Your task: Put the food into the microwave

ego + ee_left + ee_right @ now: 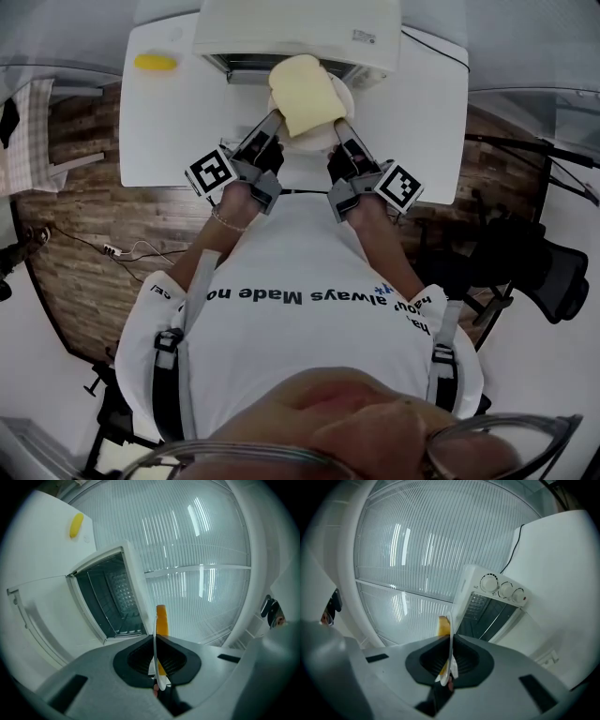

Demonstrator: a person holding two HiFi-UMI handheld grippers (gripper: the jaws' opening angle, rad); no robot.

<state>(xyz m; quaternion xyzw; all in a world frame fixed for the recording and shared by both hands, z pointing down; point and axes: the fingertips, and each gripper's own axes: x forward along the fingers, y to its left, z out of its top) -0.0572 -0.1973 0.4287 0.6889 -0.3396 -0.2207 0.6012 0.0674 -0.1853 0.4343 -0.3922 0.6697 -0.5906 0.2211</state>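
Note:
A slice of pale yellow bread lies on a white plate, held up in front of the open white microwave. My left gripper is shut on the plate's left rim, my right gripper on its right rim. In both gripper views the plate shows edge-on between the jaws, with the bread's crust behind it. The dark microwave cavity stands open, and its dials show in the right gripper view.
The microwave sits at the back of a white table. A yellow object lies on the table's far left corner. The microwave's door hangs open. A power cable runs along the table's right side. Black chairs stand at the right.

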